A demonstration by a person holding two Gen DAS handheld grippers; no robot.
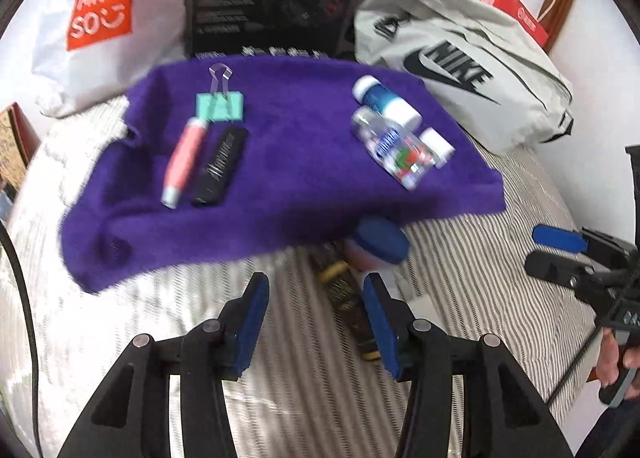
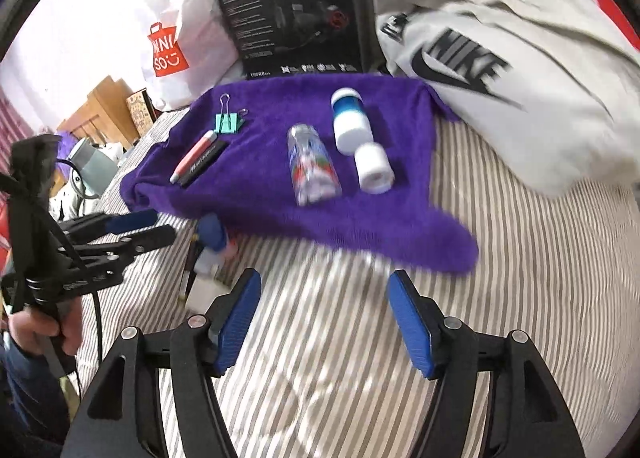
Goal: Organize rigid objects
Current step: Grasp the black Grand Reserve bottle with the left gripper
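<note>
Both my grippers, left gripper [image 1: 316,322] and right gripper [image 2: 324,322], spread, empty, over bed. Blue-capped item [image 1: 380,244] half under purple towel [image 1: 288,162]; grabbing risks snagging towel, rolling bottles [image 1: 394,146].

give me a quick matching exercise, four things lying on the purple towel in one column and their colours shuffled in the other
Things:
1. binder clip
2. marker beside the black case
3. case with script lettering
4. small cylinder nearest the clear bottle

Colours:
A. white
B. black
C. mint green
D. pink with silver ends

Pairs: 1-C, 2-D, 3-B, 4-A

All four lie on the purple towel.
</note>
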